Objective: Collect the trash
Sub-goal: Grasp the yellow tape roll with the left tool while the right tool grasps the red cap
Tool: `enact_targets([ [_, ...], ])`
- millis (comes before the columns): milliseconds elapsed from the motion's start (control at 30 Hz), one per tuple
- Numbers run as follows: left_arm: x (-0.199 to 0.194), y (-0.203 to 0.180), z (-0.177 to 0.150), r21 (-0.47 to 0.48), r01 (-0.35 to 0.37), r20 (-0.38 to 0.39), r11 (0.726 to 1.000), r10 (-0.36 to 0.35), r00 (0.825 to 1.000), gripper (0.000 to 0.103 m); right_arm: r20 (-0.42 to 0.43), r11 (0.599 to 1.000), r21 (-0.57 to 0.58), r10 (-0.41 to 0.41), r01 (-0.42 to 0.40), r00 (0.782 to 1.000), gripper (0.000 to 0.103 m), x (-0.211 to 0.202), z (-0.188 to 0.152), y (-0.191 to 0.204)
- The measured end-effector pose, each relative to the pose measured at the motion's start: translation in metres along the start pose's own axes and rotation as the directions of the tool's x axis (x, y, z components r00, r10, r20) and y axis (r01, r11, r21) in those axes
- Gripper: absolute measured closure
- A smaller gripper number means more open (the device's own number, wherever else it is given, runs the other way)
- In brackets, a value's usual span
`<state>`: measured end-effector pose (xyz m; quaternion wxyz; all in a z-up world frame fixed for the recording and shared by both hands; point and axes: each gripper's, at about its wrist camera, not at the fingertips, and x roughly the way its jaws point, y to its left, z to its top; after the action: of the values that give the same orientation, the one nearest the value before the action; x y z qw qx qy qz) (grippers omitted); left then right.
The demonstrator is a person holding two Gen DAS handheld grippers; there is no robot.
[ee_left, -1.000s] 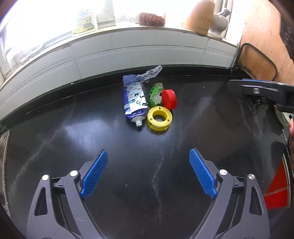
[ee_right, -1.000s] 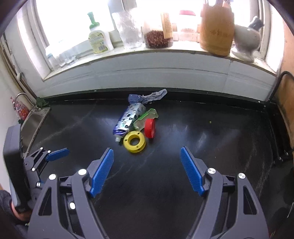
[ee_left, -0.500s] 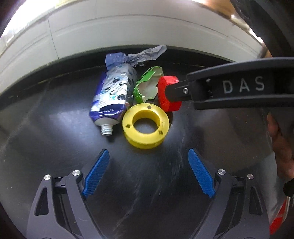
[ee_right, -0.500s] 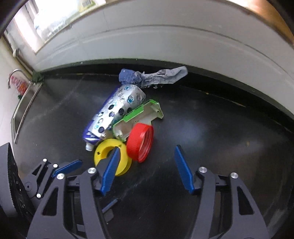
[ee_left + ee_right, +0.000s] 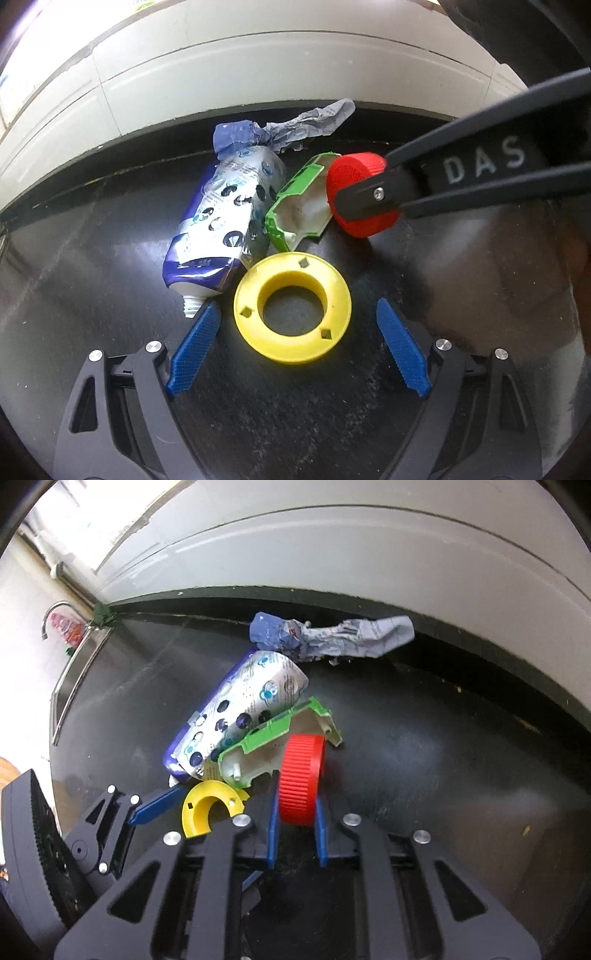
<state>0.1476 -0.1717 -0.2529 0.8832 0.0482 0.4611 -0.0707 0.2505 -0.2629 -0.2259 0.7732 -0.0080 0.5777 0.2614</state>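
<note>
1. Your right gripper point(image 5: 297, 827) is closing on the red cap point(image 5: 301, 779). The cap stands on edge between the blue pads and both pads look pressed against its faces.
2. In the left wrist view the same grip shows from the side: the black finger marked DAS crosses the red cap point(image 5: 354, 177).
3. Your left gripper point(image 5: 295, 332) is wide apart and narrowing slightly. It holds nothing; the yellow ring point(image 5: 291, 312) lies flat between its pads, touching neither.
4. The rest of the trash sits in one pile on the black counter point(image 5: 92, 295), near the white tiled wall point(image 5: 258, 66).
5. The squeezed tube point(image 5: 225, 218) lies with its open nozzle just beside your left pad.
6. The green-and-white plastic shell point(image 5: 299, 210) leans between tube and cap, touching the cap.
7. The crumpled blue wrapper point(image 5: 284, 129) lies behind the tube, at the foot of the wall.
8. The sink edge point(image 5: 70, 672) is far left in the right wrist view, well apart from the pile.
</note>
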Motion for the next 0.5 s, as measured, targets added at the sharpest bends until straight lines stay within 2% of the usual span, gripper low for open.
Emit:
enact_targets([
  [67,-0.003,-0.001,0.000,0.009,0.003,0.009,1.000,-0.003,1.000,0.039,0.009,1.000,-0.004,0.001,-0.001,1.000,0.087,-0.007,0.001,-0.002],
  [133,-0.004,0.000,0.002,0.021,0.007,0.011,1.000,-0.007,1.000,0.048,0.018,1.000,-0.002,-0.004,0.004,1.000,0.087,-0.012,0.004,-0.004],
  [367,-0.008,0.010,0.005,-0.024,0.046,-0.026,0.999,-0.047,0.999,0.049,0.048,0.999,0.026,-0.047,0.046,0.998,0.087,-0.044,-0.012,-0.009],
  [500,-0.027,0.019,0.000,-0.029,0.066,-0.029,0.997,-0.067,0.997,0.049,0.073,0.996,0.043,-0.075,0.072,0.995,0.087,-0.066,-0.028,-0.001],
])
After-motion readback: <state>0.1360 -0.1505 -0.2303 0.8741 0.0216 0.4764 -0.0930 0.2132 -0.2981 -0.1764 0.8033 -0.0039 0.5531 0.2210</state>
